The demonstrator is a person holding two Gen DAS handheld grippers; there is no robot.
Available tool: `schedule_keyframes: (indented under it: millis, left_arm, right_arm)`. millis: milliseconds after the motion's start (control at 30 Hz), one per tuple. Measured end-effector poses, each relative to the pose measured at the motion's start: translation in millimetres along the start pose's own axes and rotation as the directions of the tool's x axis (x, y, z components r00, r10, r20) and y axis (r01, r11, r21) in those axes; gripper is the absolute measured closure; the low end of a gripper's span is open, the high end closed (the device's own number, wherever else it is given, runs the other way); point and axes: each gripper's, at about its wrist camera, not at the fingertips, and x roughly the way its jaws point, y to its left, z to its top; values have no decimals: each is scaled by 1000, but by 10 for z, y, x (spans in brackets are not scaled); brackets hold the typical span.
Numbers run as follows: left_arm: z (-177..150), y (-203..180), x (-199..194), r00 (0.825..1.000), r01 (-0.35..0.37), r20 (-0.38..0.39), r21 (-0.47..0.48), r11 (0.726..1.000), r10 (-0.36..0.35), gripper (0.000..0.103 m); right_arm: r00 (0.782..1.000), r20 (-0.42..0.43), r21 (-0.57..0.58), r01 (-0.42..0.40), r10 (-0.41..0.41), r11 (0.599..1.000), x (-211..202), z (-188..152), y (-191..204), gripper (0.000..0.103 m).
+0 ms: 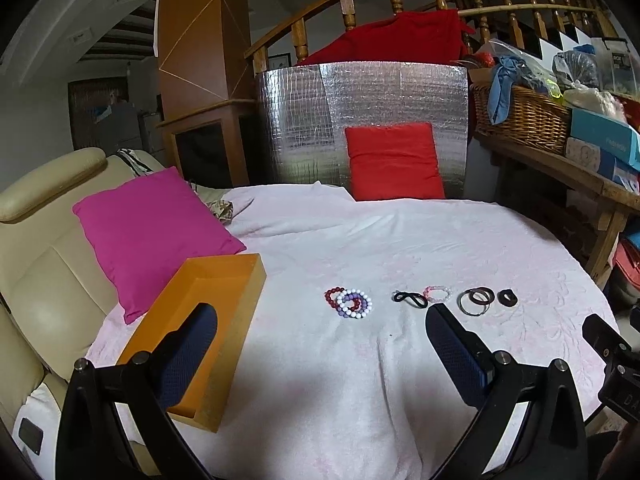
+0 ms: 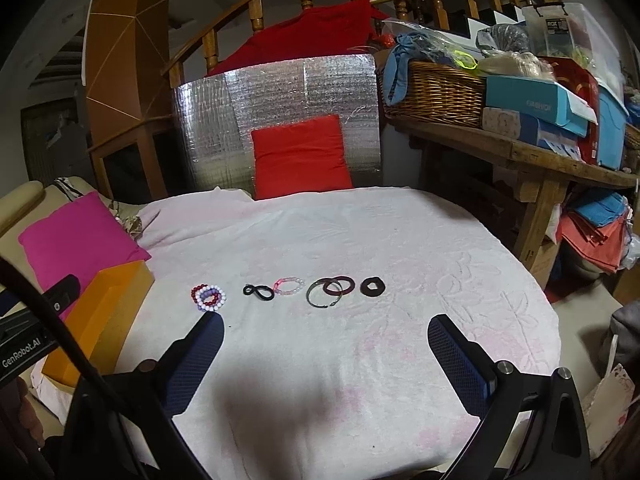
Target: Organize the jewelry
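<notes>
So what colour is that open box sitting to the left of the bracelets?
The box is orange, clearest in the left wrist view.

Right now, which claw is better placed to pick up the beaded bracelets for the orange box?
Left, probably. The left claw is open facing the beaded bracelets, with the orange box beside its left finger. The right claw sits farther right.

Readable text: two spots, both in the right wrist view

"GenRobot.AI" in white stands on the black left gripper body (image 2: 22, 350); "FASHION" is printed on the teal box (image 2: 536, 106) just right of the wicker basket (image 2: 436, 96).
</notes>
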Motion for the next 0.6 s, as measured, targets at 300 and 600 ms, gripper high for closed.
schedule_keyframes:
  millis: [300, 600]
  left_arm:
    - [42, 36, 44, 1000, -11, -21, -18, 1000, 10, 0]
    - [52, 4, 131, 999, -26, -40, 8, 1000, 26, 0]
  right_arm:
    - [1000, -2, 2, 4, -4, 1000, 29, -15, 0, 0]
    - [1000, -14, -6, 14, -14, 1000, 101, -28, 21, 0]
